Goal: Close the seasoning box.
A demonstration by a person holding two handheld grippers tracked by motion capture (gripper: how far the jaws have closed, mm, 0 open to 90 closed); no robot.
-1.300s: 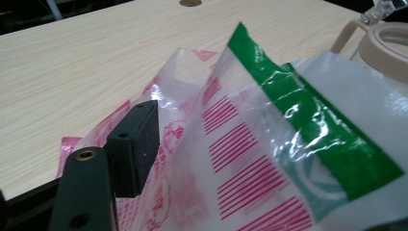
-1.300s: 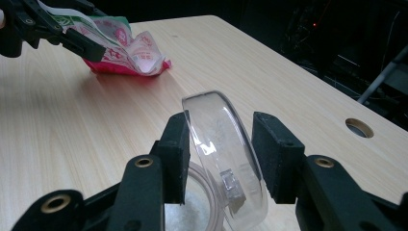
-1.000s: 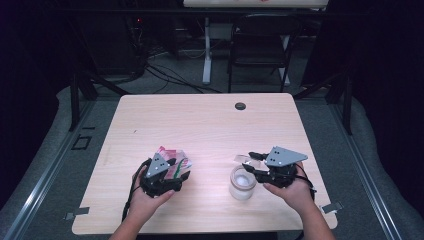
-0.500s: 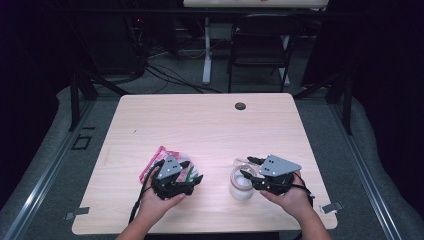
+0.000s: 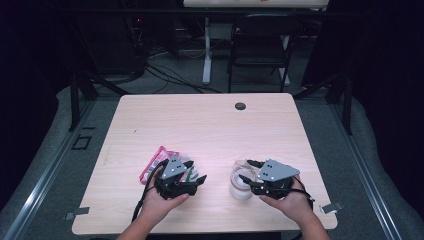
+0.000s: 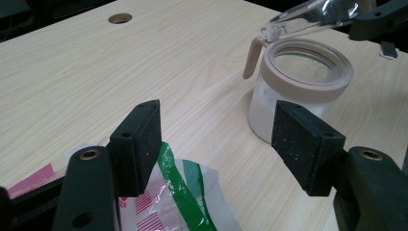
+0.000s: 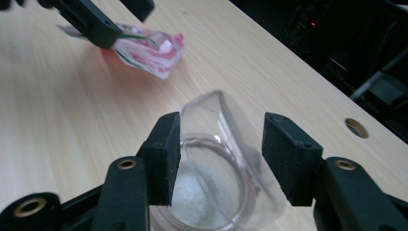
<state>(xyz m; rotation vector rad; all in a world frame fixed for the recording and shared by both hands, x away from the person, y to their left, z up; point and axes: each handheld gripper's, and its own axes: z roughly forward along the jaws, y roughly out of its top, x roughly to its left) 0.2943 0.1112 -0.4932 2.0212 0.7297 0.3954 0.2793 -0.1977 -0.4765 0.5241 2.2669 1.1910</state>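
Pale wood surface [image 5: 200,125], with a round cable hole [image 5: 240,106] near its far edge. Beyond the far edge: a folding chair [image 5: 260,47], a white post, loose cables on the floor.

Left gripper [image 5: 192,172] sat at the near left, held in a hand [image 5: 160,205]. A pink, white and green plastic bag [image 5: 157,162] lay under and just behind it. Right gripper [image 5: 247,170] sat at the near right, over a small jar [image 5: 240,186] with white powder inside.

In the left gripper view, the fingers [image 6: 139,144] stood wide apart, holding nothing. The bag [image 6: 178,202] lay just below them. The jar [image 6: 293,94] stood ahead on bare wood, with a beige rim and a beige hinge tab. Its clear lid [image 6: 312,14] was tipped up, and the other gripper's dark finger was at the lid. From above, lid and rim were hard to tell apart.

In the right gripper view, the fingers [image 7: 166,159] were apart on either side of the raised lid [image 7: 226,144]. Could not tell whether either finger touched the lid. The bag [image 7: 149,48] lay far off, beside the other gripper's finger.
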